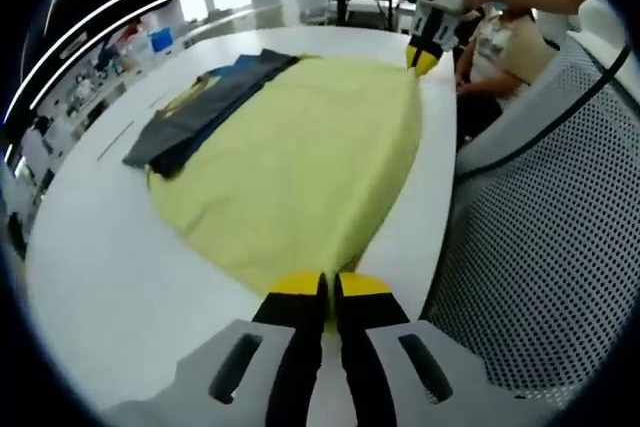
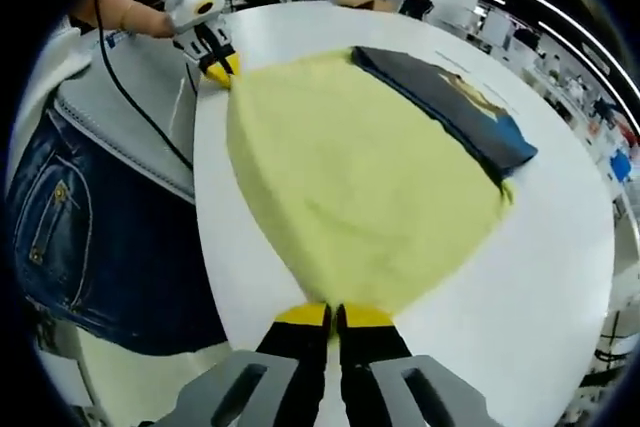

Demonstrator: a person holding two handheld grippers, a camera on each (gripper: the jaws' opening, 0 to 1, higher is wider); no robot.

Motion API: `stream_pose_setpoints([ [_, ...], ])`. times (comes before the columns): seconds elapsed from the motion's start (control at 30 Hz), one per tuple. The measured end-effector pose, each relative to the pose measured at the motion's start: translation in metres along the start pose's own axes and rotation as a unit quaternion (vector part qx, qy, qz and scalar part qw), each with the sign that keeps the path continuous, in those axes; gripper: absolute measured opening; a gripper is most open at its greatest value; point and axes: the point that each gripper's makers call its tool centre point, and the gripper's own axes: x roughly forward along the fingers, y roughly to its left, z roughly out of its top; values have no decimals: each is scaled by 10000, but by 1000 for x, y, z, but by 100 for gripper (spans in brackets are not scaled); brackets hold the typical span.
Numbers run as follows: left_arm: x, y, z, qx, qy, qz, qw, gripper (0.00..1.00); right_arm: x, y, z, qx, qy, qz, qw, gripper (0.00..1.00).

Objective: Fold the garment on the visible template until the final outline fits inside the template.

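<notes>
The white desk [image 1: 100, 277] ran through the middle of both views, with the yellow garment [image 1: 300, 167] spread wide over it and a dark folded garment [image 1: 205, 102] lying along its edge at the upper left of the left gripper view. The left tool [image 1: 328, 292] sat bottom centre, jaws pinched on the yellow hem. The right tool [image 2: 332, 319] did likewise on the opposite edge, bottom centre of its own view. No template outline could be made out. By my reckoning, the folding had barely begun: the cloth lay stretched flat, all folds remaining.
</notes>
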Motion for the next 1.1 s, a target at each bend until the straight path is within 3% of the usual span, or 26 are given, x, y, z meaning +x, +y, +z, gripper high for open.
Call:
stream_pose_setpoints([
  [0.4, -18, 7, 9, -194, -81, 105, 9997, 1, -15, 11, 10, 285, -272, 78, 9992, 0],
  [1.1, -50, -6, 11, -247, 41, -114, 9996, 1, -45, 39, 25, 288, -510, 473, 9972, 0],
])
